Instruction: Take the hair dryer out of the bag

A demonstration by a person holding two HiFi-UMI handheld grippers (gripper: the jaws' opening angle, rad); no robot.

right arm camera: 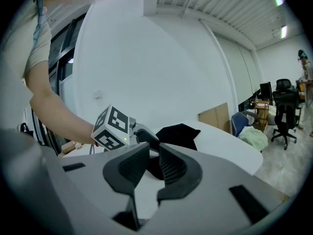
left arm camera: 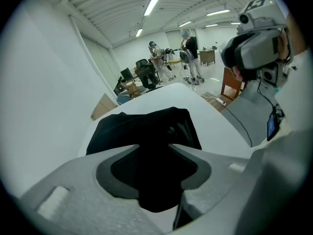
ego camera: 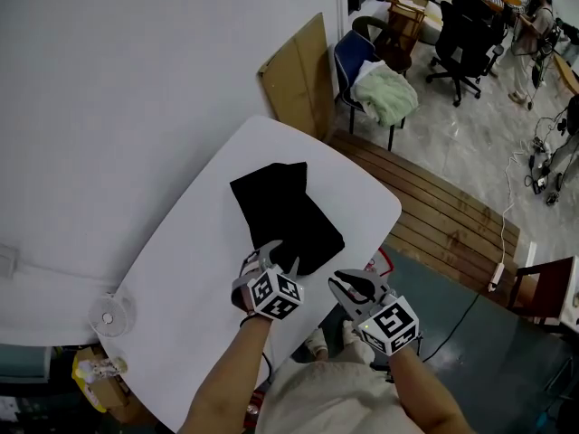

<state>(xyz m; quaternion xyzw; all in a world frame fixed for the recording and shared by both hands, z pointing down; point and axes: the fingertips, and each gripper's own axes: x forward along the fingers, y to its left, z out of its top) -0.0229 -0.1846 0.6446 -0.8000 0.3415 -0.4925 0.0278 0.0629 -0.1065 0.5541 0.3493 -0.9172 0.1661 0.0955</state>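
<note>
A black fabric bag (ego camera: 285, 213) lies flat on the white table (ego camera: 181, 260). The hair dryer does not show; the bag hides whatever is inside. My left gripper (ego camera: 279, 259) points down at the bag's near end. Its jaws stand open, and the bag (left arm camera: 146, 126) fills the gap behind them in the left gripper view (left arm camera: 152, 146). My right gripper (ego camera: 355, 286) hovers off the table's near right edge, apart from the bag. Its fingers are almost together with nothing between them (right arm camera: 152, 150). The right gripper view looks past them at the left gripper (right arm camera: 145, 137) and the bag (right arm camera: 178, 133).
A cardboard sheet (ego camera: 298, 80) leans on the wall beyond the table. A blue chair with a green cloth (ego camera: 382, 93) stands on the wooden platform (ego camera: 434, 206) to the right. A small round white device (ego camera: 109, 315) sits at the table's left corner. People (left arm camera: 156, 58) stand far back.
</note>
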